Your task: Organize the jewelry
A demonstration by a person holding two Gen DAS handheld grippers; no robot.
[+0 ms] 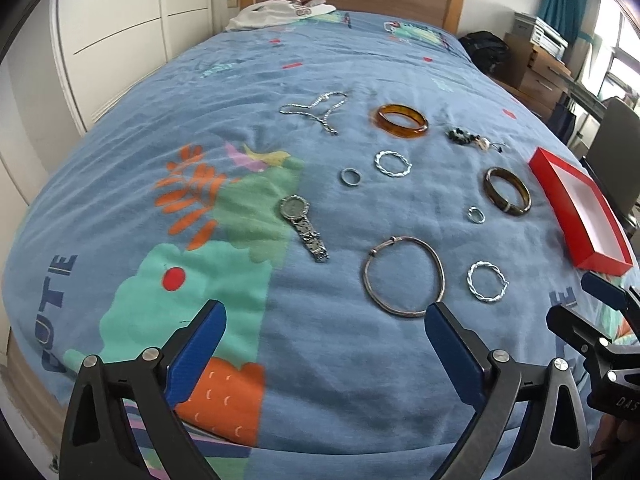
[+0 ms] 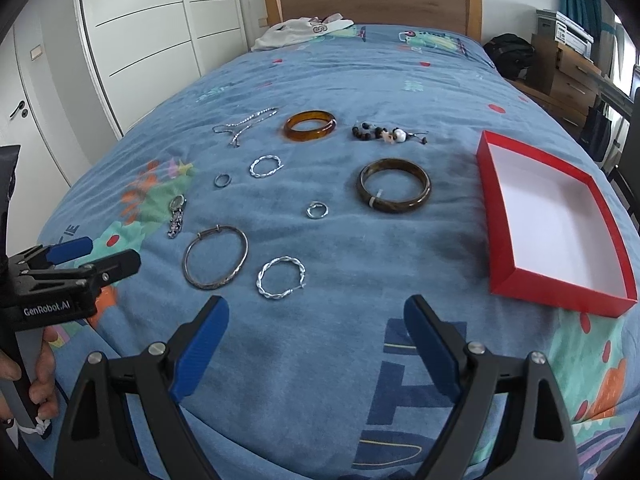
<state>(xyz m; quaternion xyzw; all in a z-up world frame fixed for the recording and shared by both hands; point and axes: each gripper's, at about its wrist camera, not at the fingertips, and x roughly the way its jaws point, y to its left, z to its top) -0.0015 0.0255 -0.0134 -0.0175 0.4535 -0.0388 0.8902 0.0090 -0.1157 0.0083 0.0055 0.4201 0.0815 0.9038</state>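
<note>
- Both claws hang over the near edge of the bed (image 2: 400, 80), blue pads spread wide, nothing between them: the left claw (image 1: 326, 318) and the right claw (image 2: 316, 312) are both released.
- A hand (image 2: 38, 376) grips the left tool's handle at the edge of the right wrist view.
- The jewelry lies scattered on the blue patterned cover: a silver chain (image 1: 316, 110), an amber bangle (image 1: 402, 120) and a beaded bracelet (image 1: 472, 140) in the far row.
- Nearer: a wristwatch (image 1: 302, 224), a thin silver bangle (image 1: 404, 276), two twisted silver hoops (image 1: 392, 164) (image 1: 488, 282), two small rings (image 1: 351, 177) (image 1: 476, 215), and a dark bangle (image 1: 507, 191).
- A red box (image 2: 504, 216) with a white inside sits open and empty on the right, apart from the pieces.
</note>
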